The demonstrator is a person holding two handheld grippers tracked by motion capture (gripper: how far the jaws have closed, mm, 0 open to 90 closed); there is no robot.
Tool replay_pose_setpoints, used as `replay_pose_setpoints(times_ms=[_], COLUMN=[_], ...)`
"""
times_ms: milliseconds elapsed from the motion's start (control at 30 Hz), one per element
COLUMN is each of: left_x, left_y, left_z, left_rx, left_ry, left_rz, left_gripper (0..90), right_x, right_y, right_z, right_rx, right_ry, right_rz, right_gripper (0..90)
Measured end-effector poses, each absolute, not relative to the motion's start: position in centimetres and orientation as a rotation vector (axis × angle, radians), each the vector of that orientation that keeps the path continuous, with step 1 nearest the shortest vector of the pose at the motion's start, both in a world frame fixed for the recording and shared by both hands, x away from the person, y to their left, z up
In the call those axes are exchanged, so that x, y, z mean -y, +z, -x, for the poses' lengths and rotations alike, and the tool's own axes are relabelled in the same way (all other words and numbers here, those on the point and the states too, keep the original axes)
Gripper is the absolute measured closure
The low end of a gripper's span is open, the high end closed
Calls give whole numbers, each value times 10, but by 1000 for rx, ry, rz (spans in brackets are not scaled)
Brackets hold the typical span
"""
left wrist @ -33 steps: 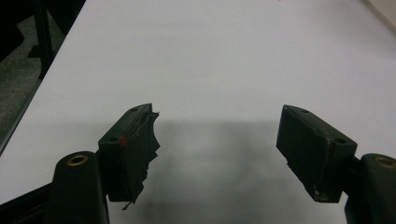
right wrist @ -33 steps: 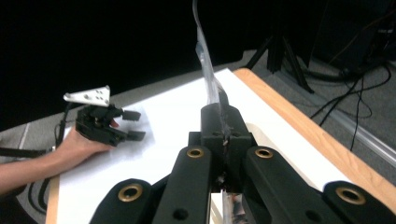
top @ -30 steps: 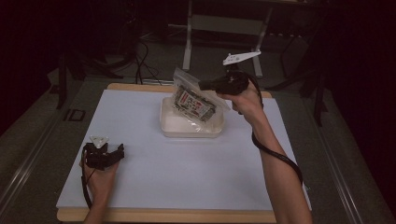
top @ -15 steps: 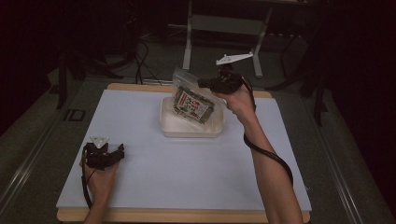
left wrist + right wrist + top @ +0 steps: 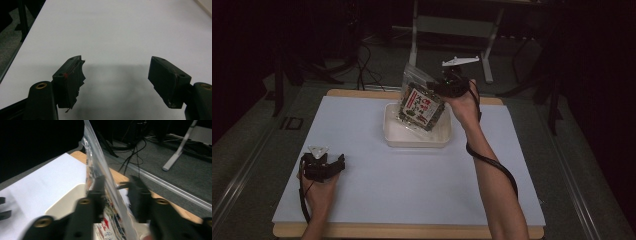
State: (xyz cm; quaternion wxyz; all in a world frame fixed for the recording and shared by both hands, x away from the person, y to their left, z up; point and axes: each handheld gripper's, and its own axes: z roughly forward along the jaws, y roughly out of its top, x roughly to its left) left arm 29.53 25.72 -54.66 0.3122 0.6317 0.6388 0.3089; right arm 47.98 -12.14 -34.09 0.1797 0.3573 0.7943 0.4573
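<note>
High view: the right gripper point(image 5: 443, 88) holds the top of a snack bag point(image 5: 419, 106) over a white tray point(image 5: 398, 137) at the far middle of the table point(image 5: 362, 200). The bag's bottom hangs in the tray and it leans left. The left gripper point(image 5: 334, 166) rests near the front left corner, well apart from both.

Left gripper view: the jaws stand wide apart over bare table, nothing between them.

Right gripper view: the jaws have just been opening. The bag point(image 5: 100, 173) stands between them, by the left jaw, and a gap shows at the right jaw, so it looks released. With only its bottom in the tray point(image 5: 67, 201), the bag could tip over the rim onto the table, or catch on a jaw as the hand pulls away and be dragged out
</note>
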Motion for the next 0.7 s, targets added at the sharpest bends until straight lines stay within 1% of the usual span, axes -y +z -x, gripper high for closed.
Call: replay_pose_setpoints(times_ms=[33,67,233,367,700], left_x=[-257,-257,-257,-257,-257], left_y=[-547,-547,-547,-547,-547], left_z=[-295,-295,-296,-295,-295], left_rx=[-1684,-1683,-1684,-1685,-1686], left_ry=[814,813,814,814,815], left_rz=[-1668,-1668,-1669,-1670,-1671], left_gripper=[280,280,280,280,280], right_x=[122,123,129,136,144], right_y=[-341,-341,-340,-334,-332], right_z=[-480,-480,-479,-478,-474], right_rx=[-2235,-2233,-2182,-2144,-2167], right_ry=[1299,1313,1334,1355,1360], right_rz=[-1015,-1017,-1036,-1045,-1003], right_gripper=[534,513,332,262,256])
